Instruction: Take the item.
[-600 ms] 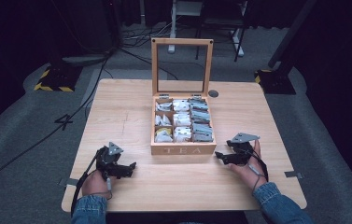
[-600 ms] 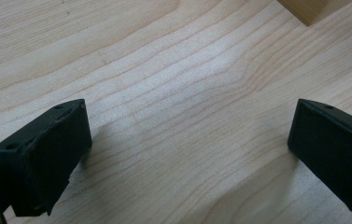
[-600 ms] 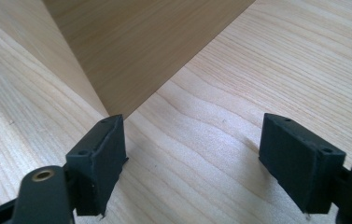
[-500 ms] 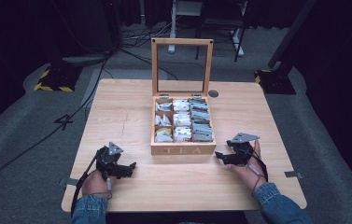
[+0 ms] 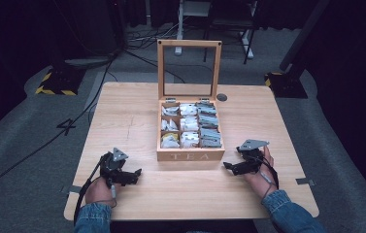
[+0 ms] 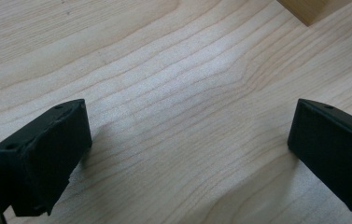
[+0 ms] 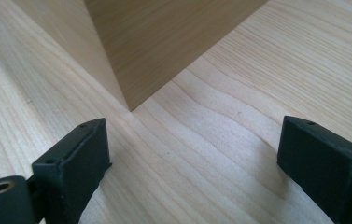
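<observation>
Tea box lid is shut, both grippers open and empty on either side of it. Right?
Not quite: the tea box lid is open, standing upright behind the compartments in the high view. The rest holds: left gripper and right gripper flank it, jaws apart and empty in both gripper views.

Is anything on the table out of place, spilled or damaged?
Nothing stands out. The tea box sits square on the table, lid upright, sachets inside their compartments. Both grippers, left and right, rest open beside it.
</observation>
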A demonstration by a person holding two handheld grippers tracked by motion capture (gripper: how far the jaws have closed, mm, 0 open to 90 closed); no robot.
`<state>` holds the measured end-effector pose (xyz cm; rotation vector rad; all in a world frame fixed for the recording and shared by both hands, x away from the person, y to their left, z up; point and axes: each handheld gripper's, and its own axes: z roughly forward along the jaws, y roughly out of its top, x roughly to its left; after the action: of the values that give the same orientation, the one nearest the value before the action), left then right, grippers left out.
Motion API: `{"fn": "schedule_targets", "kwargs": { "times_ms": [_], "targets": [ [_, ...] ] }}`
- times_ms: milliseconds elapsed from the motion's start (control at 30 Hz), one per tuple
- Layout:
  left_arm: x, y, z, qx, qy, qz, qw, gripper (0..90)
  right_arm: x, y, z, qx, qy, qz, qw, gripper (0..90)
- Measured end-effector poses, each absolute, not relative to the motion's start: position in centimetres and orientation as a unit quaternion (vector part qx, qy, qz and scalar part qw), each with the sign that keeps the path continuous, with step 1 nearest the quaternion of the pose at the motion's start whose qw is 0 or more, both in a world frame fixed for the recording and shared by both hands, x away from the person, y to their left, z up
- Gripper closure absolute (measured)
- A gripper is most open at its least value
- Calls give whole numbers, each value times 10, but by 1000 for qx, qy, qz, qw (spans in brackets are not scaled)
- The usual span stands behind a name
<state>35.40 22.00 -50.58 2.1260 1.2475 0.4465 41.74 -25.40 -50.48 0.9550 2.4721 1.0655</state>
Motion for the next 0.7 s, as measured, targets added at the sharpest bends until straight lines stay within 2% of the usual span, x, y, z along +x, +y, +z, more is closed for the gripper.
{"fn": "schedule_targets", "kwargs": {
  "times_ms": [367,433,467,500,533,567,600,700],
  "targets": [
    [354,220,-506,806,473,169,312,0,412,-249,-505,356,848,361,155,71],
    [354,220,-506,806,473,169,312,0,408,-248,-505,363,845,361,152,71],
    [354,220,-506,806,473,169,312,0,408,-248,-502,354,854,358,134,72],
    [354,220,-506,806,473,169,312,0,409,-249,-498,323,866,371,95,210],
    [354,220,-506,806,473,169,313,0,409,-249,-496,325,863,375,90,261],
    [354,220,-506,806,473,169,313,0,409,-249,-496,325,863,375,90,261],
    [354,220,-506,806,473,169,312,0,409,-249,-492,329,861,376,97,155],
    [354,220,-506,806,473,169,312,0,408,-250,-486,333,855,383,104,192]
  ]
}}
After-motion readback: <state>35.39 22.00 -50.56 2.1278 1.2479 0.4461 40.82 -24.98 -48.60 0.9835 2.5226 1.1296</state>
